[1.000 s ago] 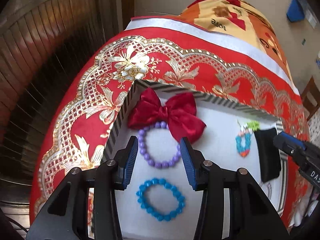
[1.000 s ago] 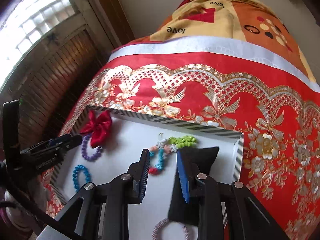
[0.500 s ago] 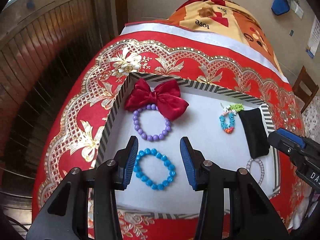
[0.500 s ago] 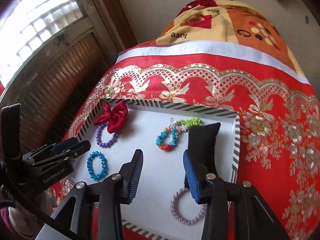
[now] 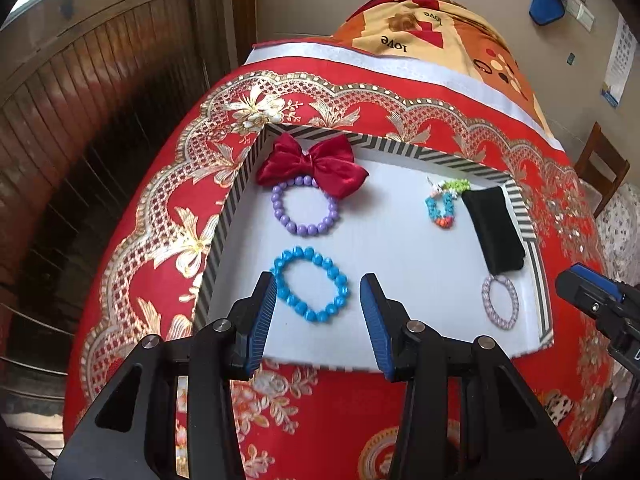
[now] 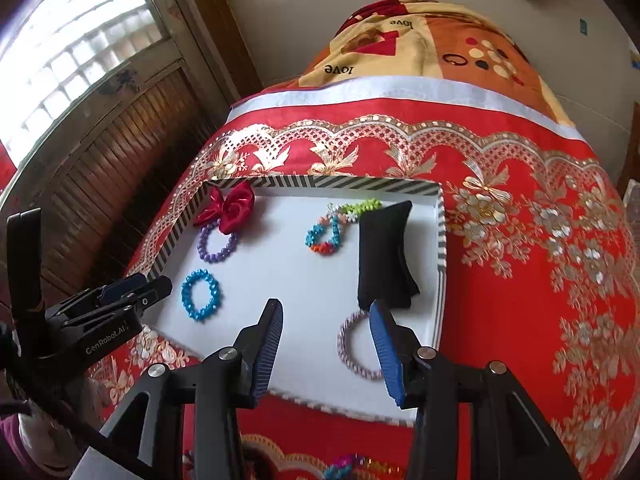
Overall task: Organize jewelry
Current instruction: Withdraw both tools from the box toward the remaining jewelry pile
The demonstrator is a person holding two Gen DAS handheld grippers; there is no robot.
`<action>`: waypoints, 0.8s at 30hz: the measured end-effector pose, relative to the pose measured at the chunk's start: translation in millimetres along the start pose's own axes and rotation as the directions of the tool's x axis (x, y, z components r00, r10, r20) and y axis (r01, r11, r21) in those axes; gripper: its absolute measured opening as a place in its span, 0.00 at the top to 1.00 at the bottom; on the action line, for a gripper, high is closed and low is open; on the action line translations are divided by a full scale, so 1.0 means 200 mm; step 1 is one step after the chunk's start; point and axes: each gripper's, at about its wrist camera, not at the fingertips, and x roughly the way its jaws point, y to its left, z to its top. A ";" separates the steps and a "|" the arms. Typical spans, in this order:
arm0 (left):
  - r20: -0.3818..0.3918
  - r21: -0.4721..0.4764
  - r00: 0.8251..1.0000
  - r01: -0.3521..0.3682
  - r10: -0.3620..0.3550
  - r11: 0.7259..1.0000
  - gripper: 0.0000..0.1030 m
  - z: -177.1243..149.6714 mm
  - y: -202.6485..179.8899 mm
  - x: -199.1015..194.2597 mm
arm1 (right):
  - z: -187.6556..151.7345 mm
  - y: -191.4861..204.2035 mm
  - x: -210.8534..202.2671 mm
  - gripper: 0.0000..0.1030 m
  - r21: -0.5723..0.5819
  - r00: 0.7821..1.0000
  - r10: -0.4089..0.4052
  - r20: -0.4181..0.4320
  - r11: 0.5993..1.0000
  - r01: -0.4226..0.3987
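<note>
Pulled both grippers back and up from the shallow white tray with black-and-white striped rim (image 5: 240,184) over the last second; where the purple bead bracelet (image 5: 305,211) sat between the left blades before, now framed the whole tray instead, near edge included. Read as a retreat after placing, so sorting likely close to done, though a small multicoloured trinket (image 6: 352,470) showed on the red gold-patterned cloth (image 6: 520,240) at the bottom edge of the right view, too cropped to identify, possibly still to go in. In the tray, all lying flat and apart except where noted: dark red satin bow (image 5: 312,162) in the far-left corner overlapping the purple bracelet's top; blue faceted bead bracelet (image 5: 310,290) near-left; mixed-colour beaded charm piece (image 5: 442,204) far-right, just beside the black fabric pouch (image 5: 494,230) along the right rim; pale pink-lilac twisted ring bracelet (image 5: 500,300) touching the pouch's near end. Left gripper (image 5: 318,316) hovered above the tray's near edge, blades spread wide, nothing between them, aimed over the blue bracelet. Right gripper (image 6: 326,346) likewise spread and empty, raised over the near-right part, right blade overlapping the pale bracelet in view; contact not evident. Both tilted forward and down toward the tray.
</note>
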 end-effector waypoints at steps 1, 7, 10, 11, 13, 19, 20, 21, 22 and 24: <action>0.000 0.002 1.000 -0.001 0.001 1.000 0.58 -0.01 0.00 -0.01 | -0.02 0.00 -0.02 0.58 0.006 1.000 -0.001 0.002 1.000 0.001; 0.003 0.017 1.000 0.010 -0.010 1.000 0.58 -0.11 0.00 -0.08 | -0.13 0.02 -0.08 0.49 0.013 1.000 -0.015 -0.001 1.000 0.015; 0.008 0.034 1.000 0.015 -0.015 0.999 0.58 -0.16 0.01 -0.12 | -0.20 0.02 -0.13 0.48 0.018 1.000 -0.022 0.001 1.000 0.022; 0.008 0.039 1.000 0.017 -0.017 0.999 0.58 -0.18 0.01 -0.13 | -0.22 0.02 -0.15 0.48 0.024 1.000 -0.023 0.004 0.999 0.023; 0.003 0.052 1.000 0.024 -0.024 0.998 0.58 -0.21 0.01 -0.15 | -0.26 0.02 -0.18 0.48 0.031 1.000 -0.028 0.008 0.999 0.028; -0.024 0.082 0.998 0.062 -0.060 0.995 0.58 -0.34 0.03 -0.21 | -0.39 0.00 -0.29 0.48 0.049 0.998 -0.057 0.014 0.997 0.057; -0.031 0.090 0.997 0.066 -0.064 0.994 0.58 -0.36 0.03 -0.21 | -0.41 -0.01 -0.30 0.48 0.053 0.998 -0.059 0.014 0.997 0.058; -0.044 0.099 0.997 0.075 -0.071 0.992 0.58 -0.38 0.03 -0.22 | -0.44 -0.02 -0.32 0.48 0.058 0.998 -0.061 0.014 0.997 0.060; -0.053 0.103 0.996 0.083 -0.078 0.991 0.58 -0.40 0.03 -0.22 | -0.47 -0.03 -0.33 0.48 0.063 0.998 -0.065 0.012 0.996 0.064; -0.072 0.111 0.993 0.106 -0.098 0.988 0.58 -0.44 0.03 -0.23 | -0.53 -0.04 -0.35 0.48 0.073 0.997 -0.071 0.007 0.995 0.071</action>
